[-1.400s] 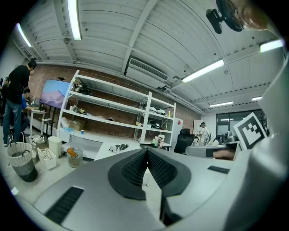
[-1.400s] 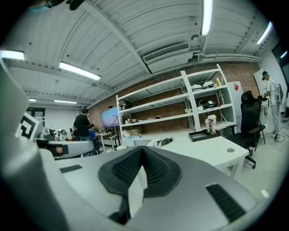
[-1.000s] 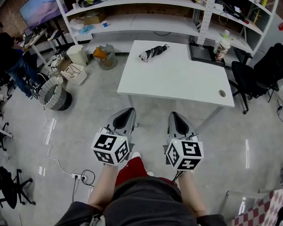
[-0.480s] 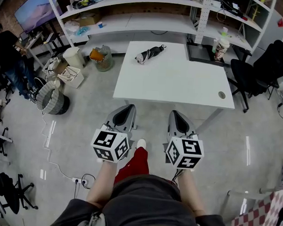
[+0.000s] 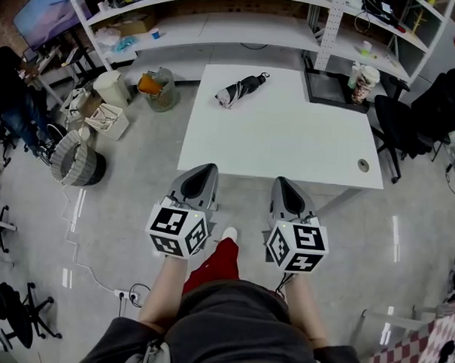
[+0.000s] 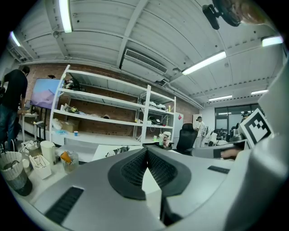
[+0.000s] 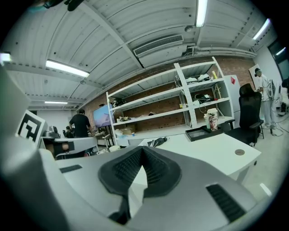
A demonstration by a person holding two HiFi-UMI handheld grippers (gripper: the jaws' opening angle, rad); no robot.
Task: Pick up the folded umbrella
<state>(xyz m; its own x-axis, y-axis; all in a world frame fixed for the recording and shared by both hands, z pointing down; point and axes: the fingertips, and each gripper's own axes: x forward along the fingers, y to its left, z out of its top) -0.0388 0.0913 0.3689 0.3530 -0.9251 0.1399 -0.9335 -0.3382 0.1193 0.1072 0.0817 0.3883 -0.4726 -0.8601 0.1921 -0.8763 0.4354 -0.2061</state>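
The folded umbrella point(image 5: 240, 89), black with white patches, lies on the far left part of the white table point(image 5: 289, 146). It also shows small and distant as the umbrella point(image 6: 118, 151) in the left gripper view and the umbrella point(image 7: 156, 142) in the right gripper view. My left gripper point(image 5: 204, 172) and right gripper point(image 5: 285, 184) are held side by side just short of the table's near edge, pointing at it. Both grippers are shut and hold nothing: the left gripper point(image 6: 146, 151) and right gripper point(image 7: 142, 150) have their tips meeting. The umbrella is well out of reach of either.
A black tray point(image 5: 333, 87) and cups point(image 5: 365, 76) sit at the table's far right. A black office chair point(image 5: 434, 111) stands to the right. Bins point(image 5: 158, 90) and a round basket point(image 5: 74, 155) stand on the floor to the left. Shelves line the back wall.
Both grippers have moved forward toward the table, whose near edge is now closer to their tips. Their jaws have stayed shut.
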